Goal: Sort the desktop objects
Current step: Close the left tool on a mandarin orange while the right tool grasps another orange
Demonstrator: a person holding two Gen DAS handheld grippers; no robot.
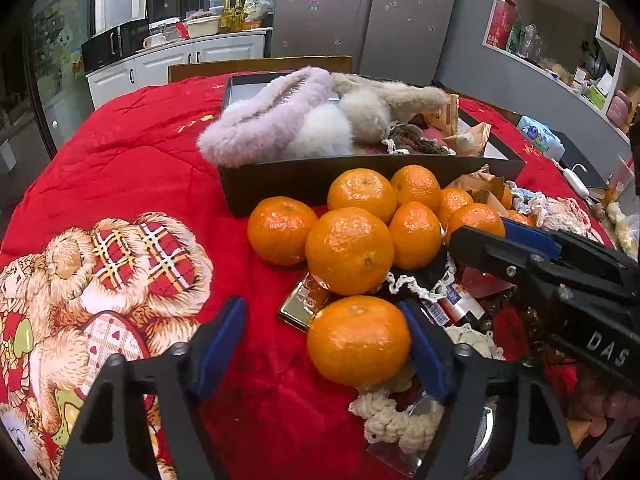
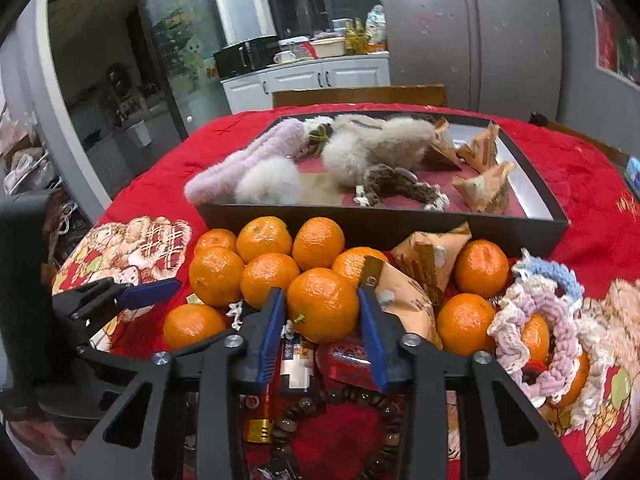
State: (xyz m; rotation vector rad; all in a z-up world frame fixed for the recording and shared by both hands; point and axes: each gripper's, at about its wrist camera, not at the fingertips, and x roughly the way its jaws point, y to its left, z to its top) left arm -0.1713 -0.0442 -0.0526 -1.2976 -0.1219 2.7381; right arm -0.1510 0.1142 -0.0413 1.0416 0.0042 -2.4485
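Nearest our left lens, we are seeing the left gripper (image 1: 324, 346) standing wide open, its blue pads (image 1: 426, 354) flanking a mandarin (image 1: 359, 340); the right pad is touching the fruit at its 3 o'clock side, the left pad is standing well apart at 9 o'clock, so nothing is being gripped. We are finding this fruit lying at 6 o'clock of the mandarin pile (image 1: 372, 216), beside a gold bar-shaped wrapper (image 1: 302, 304). In the right view, the right gripper (image 2: 322, 312) is bracketing another mandarin (image 2: 323, 304), both pads touching or nearly touching its flanks; whether it is actually clamping we cannot tell. A bead bracelet (image 2: 340, 404) is lying below it at 6 o'clock. At 12 o'clock of the pile, the black box (image 2: 384, 224) is holding fluffy scrunchies (image 2: 360, 148) and wrapped snacks (image 2: 486, 186). Crocheted scrunchies (image 2: 532, 320) are lying at 3 o'clock on the red blanket (image 1: 132, 148).
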